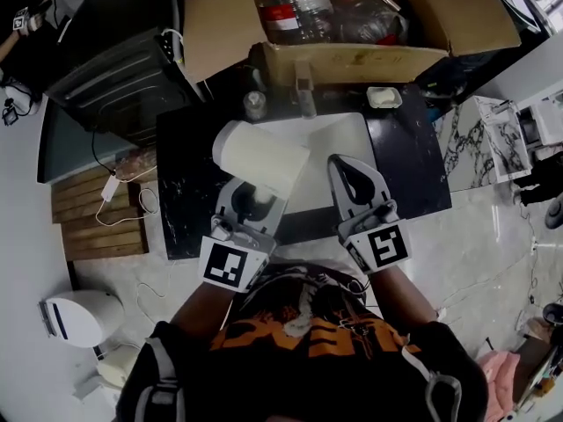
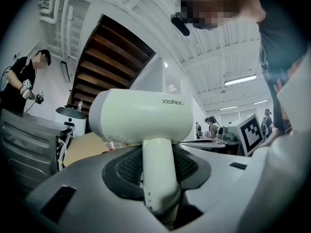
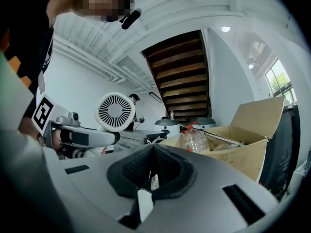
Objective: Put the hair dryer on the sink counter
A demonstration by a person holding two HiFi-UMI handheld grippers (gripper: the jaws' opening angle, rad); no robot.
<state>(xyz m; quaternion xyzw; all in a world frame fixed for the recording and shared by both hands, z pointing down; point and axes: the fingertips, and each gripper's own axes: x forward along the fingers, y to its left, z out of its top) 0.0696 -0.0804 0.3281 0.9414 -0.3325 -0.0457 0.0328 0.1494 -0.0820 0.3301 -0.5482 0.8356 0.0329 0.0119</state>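
Observation:
The white hair dryer (image 1: pixel 259 156) hangs above the left side of the white sink basin (image 1: pixel 339 143), which is set in the black counter (image 1: pixel 186 202). My left gripper (image 1: pixel 251 202) is shut on its handle (image 2: pixel 158 174), and the barrel (image 2: pixel 146 115) lies crosswise above the jaws. In the right gripper view the dryer's round rear grille (image 3: pixel 115 111) shows at the left, beside the left gripper (image 3: pixel 82 137). My right gripper (image 1: pixel 356 183) hovers over the basin's right part, its jaws shut with nothing in them (image 3: pixel 153 166).
A cardboard box (image 1: pixel 352 55) with plastic bottles (image 1: pixel 295 3) stands behind the sink. A faucet (image 1: pixel 305 90), a small cup (image 1: pixel 255 104) and a soap dish (image 1: pixel 384 98) line the counter's back edge. A dark appliance (image 1: pixel 123 73) stands at left, with a wooden mat (image 1: pixel 92 214) below.

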